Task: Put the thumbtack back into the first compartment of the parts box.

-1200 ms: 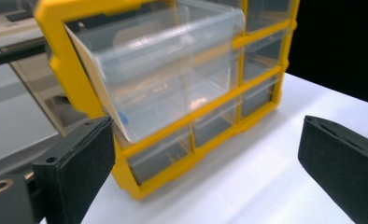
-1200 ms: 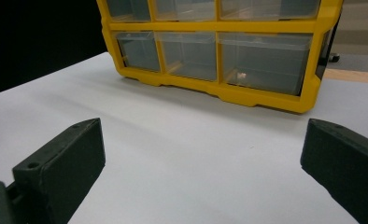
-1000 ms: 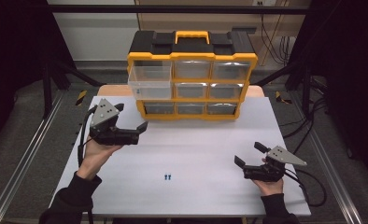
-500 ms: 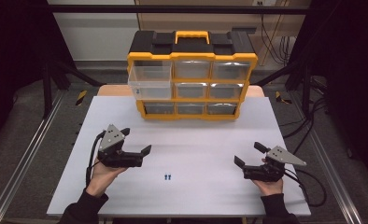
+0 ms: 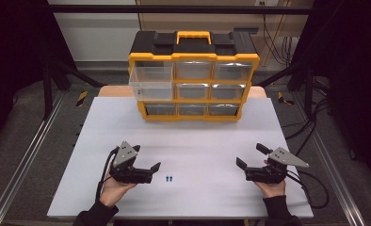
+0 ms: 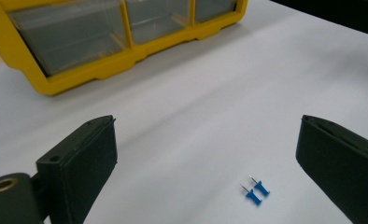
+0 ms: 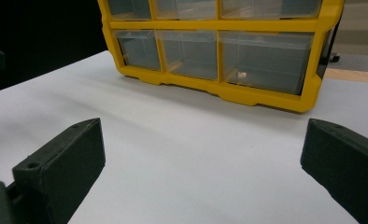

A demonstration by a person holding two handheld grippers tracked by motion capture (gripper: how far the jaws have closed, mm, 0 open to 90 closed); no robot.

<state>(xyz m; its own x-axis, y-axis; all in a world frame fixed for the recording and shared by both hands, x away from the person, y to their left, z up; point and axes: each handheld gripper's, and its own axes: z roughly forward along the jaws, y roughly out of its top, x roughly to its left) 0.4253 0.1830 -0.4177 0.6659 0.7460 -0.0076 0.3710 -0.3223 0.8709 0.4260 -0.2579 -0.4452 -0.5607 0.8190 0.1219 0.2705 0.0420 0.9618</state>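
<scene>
Two small blue push pins (image 5: pixel 169 178) lie side by side on the white table (image 5: pixel 197 136) near its front edge; in the left gripper view the pins (image 6: pixel 254 190) lie on the table just ahead of the jaws, nearer the right one. My left gripper (image 5: pixel 148 160) is held low just left of them, open and empty, pointing right; its jaws (image 6: pixel 208 140) stand wide apart. My right gripper (image 5: pixel 250 155) hovers at the front right, open and empty (image 7: pixel 205 135), pointing left.
A yellow and black drawer organizer (image 5: pixel 193 75) stands at the back of the table, its top-left clear drawer (image 5: pixel 150 84) pulled out. Its lower drawers (image 7: pixel 219 56) face the right gripper. Cables trail off both grippers.
My left gripper has come back from the middle left of the table toward the front edge, ending just left of the pins. The right gripper has stayed put.
</scene>
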